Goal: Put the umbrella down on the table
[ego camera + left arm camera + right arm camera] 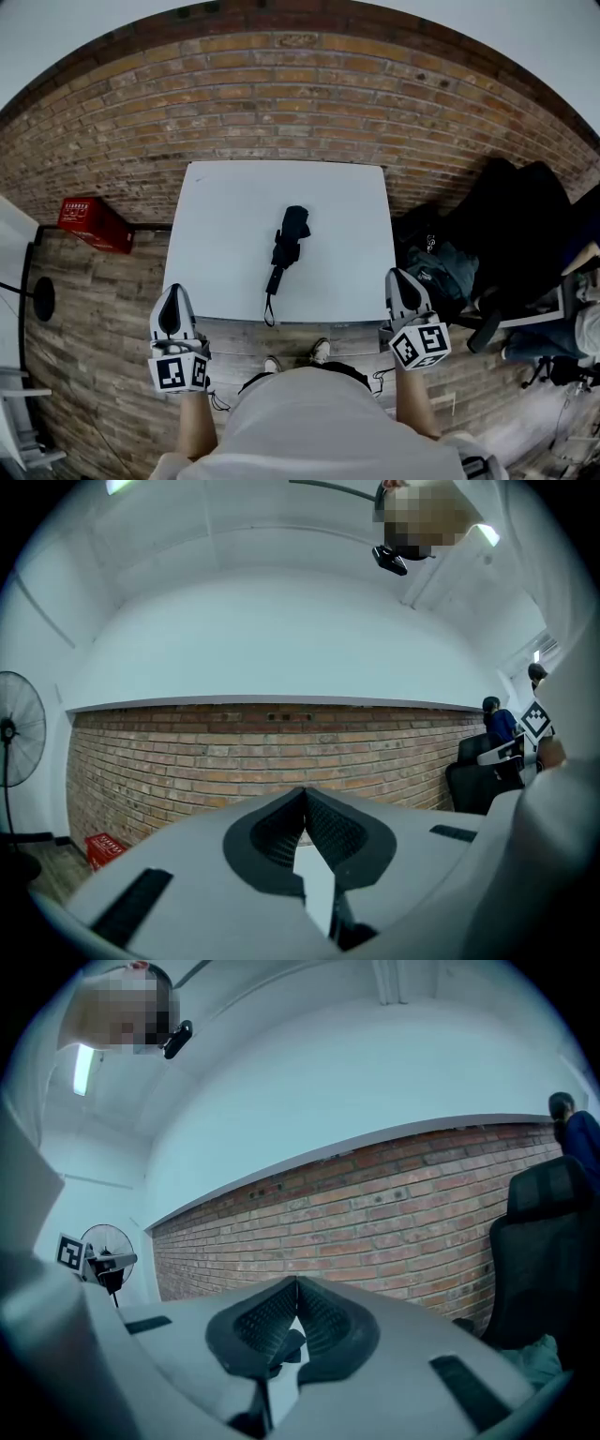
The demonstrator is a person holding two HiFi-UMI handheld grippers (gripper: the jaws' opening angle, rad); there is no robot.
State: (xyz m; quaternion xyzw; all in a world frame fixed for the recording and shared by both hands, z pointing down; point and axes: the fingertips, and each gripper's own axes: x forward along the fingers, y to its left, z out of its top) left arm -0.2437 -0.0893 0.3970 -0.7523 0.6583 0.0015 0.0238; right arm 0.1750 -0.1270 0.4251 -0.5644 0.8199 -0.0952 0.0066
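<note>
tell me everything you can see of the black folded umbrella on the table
The black folded fabric umbrella is collapsed short and lies flat near the middle of the white square table, slightly tilted. Its thick bundled canopy end points toward the brick wall; the thinner handle end points toward the person, with a thin wrist strap trailing to the table's near edge. Only the table touches it; the left hand-held gripper and right hand-held gripper are clear of it.

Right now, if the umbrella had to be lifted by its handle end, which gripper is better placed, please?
Left, I'd judge. The umbrella lies with its strap at the near edge of the table, closer to the left gripper than the right gripper. Both are shut and empty.
</note>
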